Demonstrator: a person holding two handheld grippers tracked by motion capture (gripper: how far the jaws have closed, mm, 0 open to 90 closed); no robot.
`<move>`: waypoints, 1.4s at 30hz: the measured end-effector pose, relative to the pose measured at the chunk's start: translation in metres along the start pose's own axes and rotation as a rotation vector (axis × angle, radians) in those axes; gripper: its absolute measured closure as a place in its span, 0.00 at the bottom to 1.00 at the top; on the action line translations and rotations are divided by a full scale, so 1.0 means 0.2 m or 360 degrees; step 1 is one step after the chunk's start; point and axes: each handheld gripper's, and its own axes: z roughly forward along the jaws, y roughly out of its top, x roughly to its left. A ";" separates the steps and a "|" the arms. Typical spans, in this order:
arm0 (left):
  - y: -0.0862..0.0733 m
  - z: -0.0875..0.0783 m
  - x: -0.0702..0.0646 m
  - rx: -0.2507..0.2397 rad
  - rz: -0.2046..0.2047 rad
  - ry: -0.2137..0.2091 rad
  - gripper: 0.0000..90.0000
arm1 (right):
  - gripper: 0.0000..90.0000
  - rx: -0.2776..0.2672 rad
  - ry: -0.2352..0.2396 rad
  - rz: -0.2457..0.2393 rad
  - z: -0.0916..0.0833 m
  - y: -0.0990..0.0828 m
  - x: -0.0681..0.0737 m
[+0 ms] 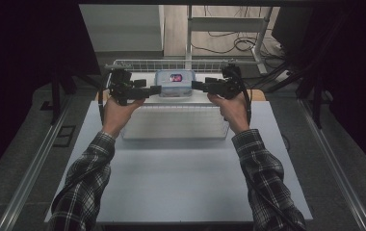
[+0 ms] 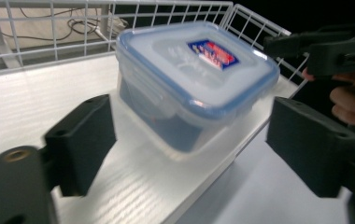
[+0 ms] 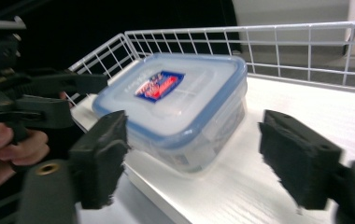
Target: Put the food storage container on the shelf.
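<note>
Container: your work item is the clear plastic box (image 1: 174,83) with a blue-rimmed snap lid, seated upper centre of the high view on the white shelf (image 1: 196,98).
Label: the red and blue sticker (image 2: 212,52) faces up, so the box sits upright with its lid on.
Shelf guard: a wire rail (image 1: 147,64) runs along the back and side edges; judged purpose, to stop the box sliding off the far side.
Left gripper: your left gripper (image 1: 153,89) stands just beside the box's left end, jaws apart, pads clear of the plastic in the left gripper view.
Right gripper: your right gripper (image 1: 199,86) mirrors it at the right end, jaws apart, nothing clamped.
Symmetry: you hold both tools level and opposed, probably because the lid's side latches sit at the two ends.
Tray: a clear bin (image 1: 174,122) lies below the shelf in the frame, between your forearms.
Table: the pale tabletop (image 1: 181,178) fills the lower centre.
</note>
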 end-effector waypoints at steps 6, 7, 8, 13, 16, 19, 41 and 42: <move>-0.06 -0.03 -0.06 0.0027 0.0115 0.0046 0.09 | 0.14 0.0030 -0.0024 -0.0104 -0.01 -0.06 0.04; -0.07 -0.04 -0.07 0.0029 0.0129 0.0047 0.09 | 0.12 0.0035 -0.0023 -0.0119 -0.01 -0.07 0.05; -0.08 -0.05 -0.08 0.0028 0.0153 0.0047 0.09 | 0.12 0.0041 -0.0023 -0.0127 -0.01 -0.08 0.05; -0.13 -0.08 -0.14 0.0033 0.0200 0.0021 0.09 | 0.09 0.0030 -0.0006 -0.0173 -0.04 -0.13 0.09; -0.17 -0.10 -0.17 0.0046 0.0225 0.0011 0.07 | 0.08 0.0043 -0.0017 -0.0206 -0.05 -0.15 0.11; -0.20 -0.12 -0.19 0.0064 0.0247 0.0011 0.06 | 0.06 0.0060 -0.0014 -0.0254 -0.07 -0.18 0.14; -0.62 -0.13 -0.24 0.0143 0.0242 0.0018 0.00 | 0.02 0.0102 0.0053 -0.0345 -0.11 -0.50 0.24; -0.63 -0.13 -0.24 0.0141 0.0237 0.0015 0.00 | 0.01 0.0109 0.0050 -0.0360 -0.11 -0.53 0.24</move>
